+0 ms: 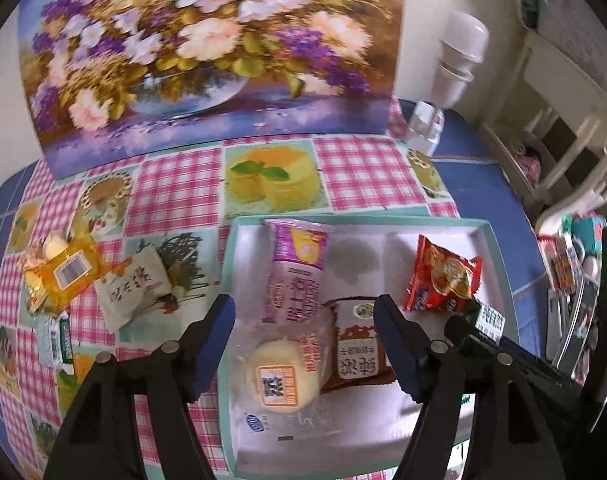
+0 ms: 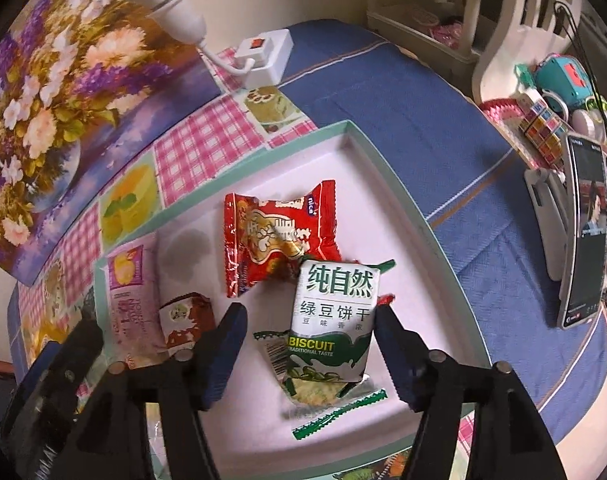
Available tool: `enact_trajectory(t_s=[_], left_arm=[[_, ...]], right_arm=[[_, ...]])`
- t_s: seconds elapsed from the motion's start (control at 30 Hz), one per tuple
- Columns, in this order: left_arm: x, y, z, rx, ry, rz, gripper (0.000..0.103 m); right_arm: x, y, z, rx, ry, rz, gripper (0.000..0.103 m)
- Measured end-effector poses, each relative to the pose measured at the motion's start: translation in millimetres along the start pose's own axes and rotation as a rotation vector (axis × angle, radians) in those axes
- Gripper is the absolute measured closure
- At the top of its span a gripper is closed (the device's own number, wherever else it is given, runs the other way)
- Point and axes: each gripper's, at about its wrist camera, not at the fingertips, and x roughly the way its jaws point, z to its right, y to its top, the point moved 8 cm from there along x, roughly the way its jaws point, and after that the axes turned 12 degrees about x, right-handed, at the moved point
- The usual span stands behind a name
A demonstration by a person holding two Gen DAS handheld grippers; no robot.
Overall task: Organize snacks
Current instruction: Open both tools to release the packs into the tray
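A table under a pink-checked cloth with cake prints stands before a flower painting (image 1: 207,52) propped at the wall. Left on the cloth lie an orange packet (image 1: 59,274) and a pale packet (image 1: 133,286), both off the tray. The white tray (image 1: 499,264) with its teal rim holds the rest: a long pink packet (image 1: 297,270) running lengthwise away from the camera, a clear-wrapped round bun (image 1: 281,384) below it, a brown packet (image 1: 357,346) beside, a red packet (image 2: 277,236) further right. The left gripper (image 1: 303,344) hangs over the bun, jaws apart, touching nothing. The right gripper (image 2: 309,356) straddles an upright green biscuit packet (image 2: 333,320); its pads stand clear.
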Motion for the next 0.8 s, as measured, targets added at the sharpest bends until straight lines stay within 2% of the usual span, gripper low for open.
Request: enact_trajectory(t_s=[0.07,0.13,0.27,0.4,0.57,0.8], left_arm=[[0,-1,-10,-0.042,0.011,-0.001,0.027],[0,-2,-21,-0.081,0.027,-0.004,0.019],[0,-8,-46,-0.169,0.053,-0.007,0.018],[0,-16,-70,-0.252,0.079,-0.01,0.015],[-5,-24,-96,-0.312,0.125,-0.003,0.014],[-15,-36,-135,-0.403,0.17,0.015,0.014]], right_arm=[[0,0,-3,-0.008,0.004,0.0,0.028],[0,-1,-5,-0.011,0.008,0.002,0.025],[-4,0,-11,-0.027,0.024,0.02,0.01],[-8,-2,-23,-0.058,0.043,0.036,0.0],[-16,-8,-41,-0.095,0.086,0.058,0.0],[-33,-21,-75,-0.14,0.215,0.091,0.0]])
